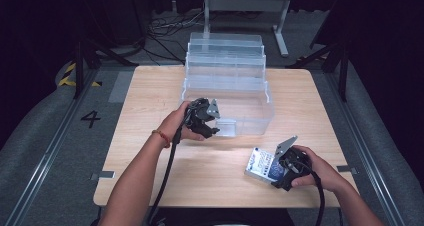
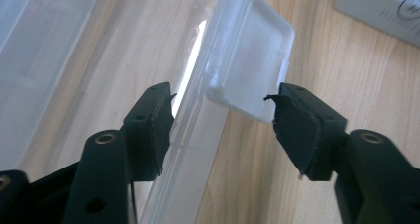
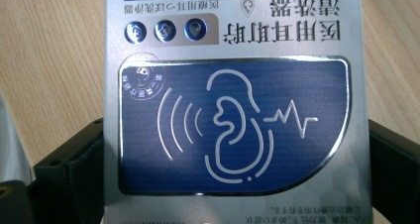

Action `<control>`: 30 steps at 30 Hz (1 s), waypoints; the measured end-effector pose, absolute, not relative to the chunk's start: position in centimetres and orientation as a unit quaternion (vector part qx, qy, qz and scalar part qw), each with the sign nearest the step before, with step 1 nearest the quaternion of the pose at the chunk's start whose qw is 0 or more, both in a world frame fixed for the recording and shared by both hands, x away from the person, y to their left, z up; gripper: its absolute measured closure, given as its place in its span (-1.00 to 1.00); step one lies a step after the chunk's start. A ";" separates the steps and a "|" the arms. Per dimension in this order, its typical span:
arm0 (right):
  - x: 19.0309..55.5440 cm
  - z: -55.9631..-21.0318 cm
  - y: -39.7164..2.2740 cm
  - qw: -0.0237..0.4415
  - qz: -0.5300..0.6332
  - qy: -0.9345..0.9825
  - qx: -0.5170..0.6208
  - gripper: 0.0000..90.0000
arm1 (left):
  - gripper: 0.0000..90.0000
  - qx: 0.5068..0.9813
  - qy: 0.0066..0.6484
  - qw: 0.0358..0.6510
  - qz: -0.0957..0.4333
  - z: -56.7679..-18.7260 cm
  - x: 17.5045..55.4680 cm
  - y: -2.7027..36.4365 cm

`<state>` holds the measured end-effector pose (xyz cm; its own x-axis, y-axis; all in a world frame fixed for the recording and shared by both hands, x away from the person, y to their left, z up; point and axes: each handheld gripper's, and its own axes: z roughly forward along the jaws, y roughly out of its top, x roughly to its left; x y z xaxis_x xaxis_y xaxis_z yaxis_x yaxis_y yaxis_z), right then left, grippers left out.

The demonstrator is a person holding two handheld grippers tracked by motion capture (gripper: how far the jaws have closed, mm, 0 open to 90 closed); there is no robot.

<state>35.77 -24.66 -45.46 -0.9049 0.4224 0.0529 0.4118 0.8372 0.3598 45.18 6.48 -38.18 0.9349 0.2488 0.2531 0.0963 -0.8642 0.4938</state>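
The left gripper (image 2: 223, 112) sits at the near wall of the clear plastic storage box (image 1: 250, 117), its jaws apart and straddling the box's white latch tab (image 2: 252, 65); one pad is on the inner side of the wall, the other just short of the tab's corner, and neither appears to press on it. The right gripper (image 1: 280, 172) is near the table's front right, its jaws at either side of the silver-and-blue carton (image 3: 233, 110) with an ear symbol printed on it. The jaws look clamped on the carton, though the pads themselves are hidden behind its edges, so contact is my best reading rather than a certainty.

The main risk lies at the latch: if the left jaws close off-centre, the far pad could slip off the tab's rounded corner, or the light, empty box could slide across the wooden table (image 1: 150, 136) instead of yielding. The carton could also twist in the right gripper if it is held only near one end.

There is bare tabletop between the carton and the box front, and more to the left of the box. The carton lies near the table's front edge, so any drag toward the person risks pushing it off. Behind the box, stacked clear lids or trays (image 1: 225, 51) crowd the far edge.
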 end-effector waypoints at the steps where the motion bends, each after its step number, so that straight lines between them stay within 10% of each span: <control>1: 35.8 -45.5 -24.7 0.013 0.185 0.958 0.218 -0.94 | 0.03 0.954 0.086 0.238 0.159 -38.3 45.3 6.3; 15: 35.8 -45.9 -25.0 0.006 0.189 0.958 0.216 -0.95 | 0.63 0.960 0.049 0.264 0.072 -38.0 47.4 6.9; 30: 35.7 -45.9 -25.4 0.006 0.177 0.962 0.208 -0.94 | 0.73 0.969 -0.030 0.234 0.070 -37.5 42.3 9.5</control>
